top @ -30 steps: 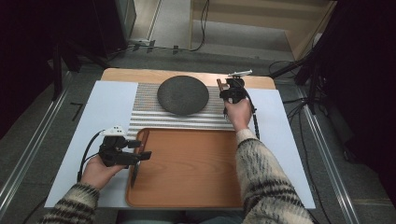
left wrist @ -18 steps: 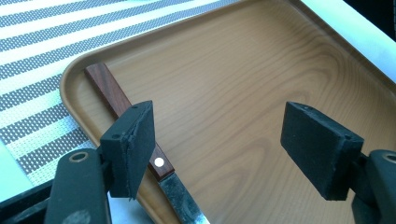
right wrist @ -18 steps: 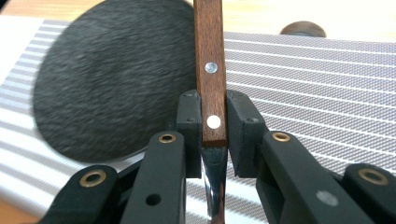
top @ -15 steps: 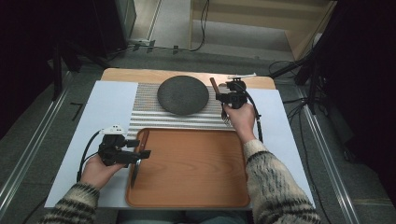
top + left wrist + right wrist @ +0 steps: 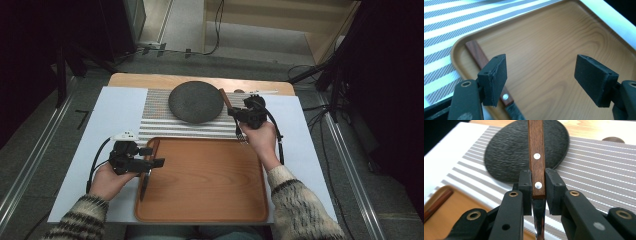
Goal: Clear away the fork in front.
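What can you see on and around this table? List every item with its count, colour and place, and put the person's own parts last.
Tray: one, brown wood, near edge of the table.
Knife: one, reddish-brown handle, lying in the tray along its left rim.
Fork: one, brown riveted handle, metal end towards the person, held above the striped mat.
Plate: one, dark grey, round, on the striped mat.
Striped mat: one, grey and white, between plate and tray.
White sheet: one, covering most of the table.
Table: one, light wood, showing at the far edge.
Left claw: one, black, open over the tray by the knife.
Right claw: one, black, shut on the fork handle.
Sleeves: two, patterned knit, bottom of the high view.
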Demonstrator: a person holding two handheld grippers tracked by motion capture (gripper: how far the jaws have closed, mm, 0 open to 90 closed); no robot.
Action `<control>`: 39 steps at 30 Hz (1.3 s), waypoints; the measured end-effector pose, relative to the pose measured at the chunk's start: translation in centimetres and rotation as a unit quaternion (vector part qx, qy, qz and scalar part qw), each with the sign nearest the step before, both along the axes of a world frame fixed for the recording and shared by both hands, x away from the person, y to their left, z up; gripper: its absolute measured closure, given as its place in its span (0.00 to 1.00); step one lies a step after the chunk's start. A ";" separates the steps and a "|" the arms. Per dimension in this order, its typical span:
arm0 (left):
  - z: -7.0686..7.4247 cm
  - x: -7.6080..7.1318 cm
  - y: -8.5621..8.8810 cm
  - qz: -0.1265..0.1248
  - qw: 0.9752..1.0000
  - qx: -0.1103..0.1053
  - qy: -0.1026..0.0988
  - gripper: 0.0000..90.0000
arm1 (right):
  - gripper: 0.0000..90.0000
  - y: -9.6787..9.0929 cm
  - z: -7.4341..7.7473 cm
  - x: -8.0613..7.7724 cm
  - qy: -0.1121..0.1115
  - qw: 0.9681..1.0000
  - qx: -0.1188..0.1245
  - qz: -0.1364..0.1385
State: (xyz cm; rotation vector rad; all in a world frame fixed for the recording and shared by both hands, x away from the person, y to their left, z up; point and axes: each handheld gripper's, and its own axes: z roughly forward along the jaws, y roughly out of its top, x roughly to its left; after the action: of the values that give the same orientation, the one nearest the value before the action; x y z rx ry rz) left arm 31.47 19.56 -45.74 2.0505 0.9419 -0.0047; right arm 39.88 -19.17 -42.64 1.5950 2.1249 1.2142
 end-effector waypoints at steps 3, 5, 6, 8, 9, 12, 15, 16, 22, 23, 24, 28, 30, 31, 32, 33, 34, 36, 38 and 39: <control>0.3 0.1 -0.5 -0.009 1.000 0.000 -0.004 0.29 | 0.83 0.0 0.2 -0.8 -0.008 1.000 0.005 0.011; 0.4 0.3 -0.8 -0.011 1.000 0.002 -0.003 0.29 | 0.83 0.0 0.1 -1.2 -0.009 1.000 0.007 0.016; 0.5 0.4 -0.9 -0.013 1.000 0.001 -0.004 0.29 | 0.83 0.0 0.1 -1.4 -0.011 1.000 0.006 0.017; 0.7 0.6 -1.2 -0.012 1.000 0.000 -0.004 0.28 | 0.83 0.0 0.1 -1.6 -0.012 1.000 0.009 0.022; 0.9 0.8 -1.4 -0.013 1.000 -0.001 -0.005 0.26 | 0.83 0.0 0.0 -1.7 -0.014 1.000 0.009 0.024; 1.4 1.4 -1.8 -0.014 1.000 -0.008 -0.006 0.26 | 0.83 0.1 -0.1 -2.0 -0.016 0.999 0.011 0.030; 2.0 2.2 -2.1 -0.016 1.000 -0.014 -0.006 0.26 | 0.83 0.4 -0.1 -2.2 -0.022 0.999 0.010 0.045; 2.2 2.4 -2.3 -0.016 1.000 -0.013 -0.005 0.26 | 0.83 0.6 -0.1 -2.2 -0.026 0.998 0.008 0.048; 3.3 3.5 -3.4 -0.024 1.000 -0.010 -0.013 0.26 | 0.83 1.3 0.1 -2.7 -0.040 0.997 0.008 0.065; 3.5 3.6 -3.6 -0.023 1.000 -0.010 -0.013 0.26 | 0.83 1.4 0.1 -2.8 -0.043 0.997 0.008 0.066; 3.6 3.8 -3.8 -0.024 1.000 -0.011 -0.015 0.26 | 0.83 1.5 0.2 -2.8 -0.046 0.997 0.007 0.067; 4.0 4.3 -4.4 -0.020 1.000 -0.010 -0.009 0.26 | 0.83 1.8 0.3 -3.2 -0.054 0.996 0.008 0.074; 4.1 4.5 -4.7 -0.016 1.000 -0.014 -0.005 0.26 | 0.83 2.0 0.3 -3.3 -0.055 0.995 0.010 0.078; 4.1 4.6 -4.9 -0.014 1.000 -0.015 -0.004 0.26 | 0.83 2.1 0.3 -3.4 -0.058 0.995 0.009 0.081; 4.1 4.7 -5.1 -0.014 1.000 -0.016 -0.003 0.26 | 0.83 2.2 0.3 -3.5 -0.059 0.995 0.009 0.083; 4.2 4.9 -5.2 -0.012 1.000 -0.015 -0.004 0.26 | 0.83 2.3 0.3 -3.6 -0.061 0.994 0.008 0.085; 4.3 4.9 -5.4 -0.010 1.000 -0.013 -0.005 0.26 | 0.83 2.4 0.3 -3.6 -0.063 0.994 0.008 0.087; 4.4 5.1 -5.8 -0.005 1.000 -0.007 -0.012 0.26 | 0.83 2.7 0.3 -3.8 -0.066 0.994 0.009 0.090; 4.6 5.3 -6.1 -0.006 1.000 -0.005 -0.015 0.26 | 0.83 2.9 0.4 -3.9 -0.070 0.993 0.010 0.092; 4.8 5.4 -6.4 -0.003 1.000 0.000 -0.020 0.26 | 0.83 3.0 0.4 -4.1 -0.074 0.993 0.009 0.092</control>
State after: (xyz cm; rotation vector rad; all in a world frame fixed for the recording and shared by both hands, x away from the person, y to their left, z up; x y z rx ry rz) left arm 36.85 13.21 -40.98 2.0451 0.9119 0.0322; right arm 35.83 -16.18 -42.23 1.2923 2.2097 1.3648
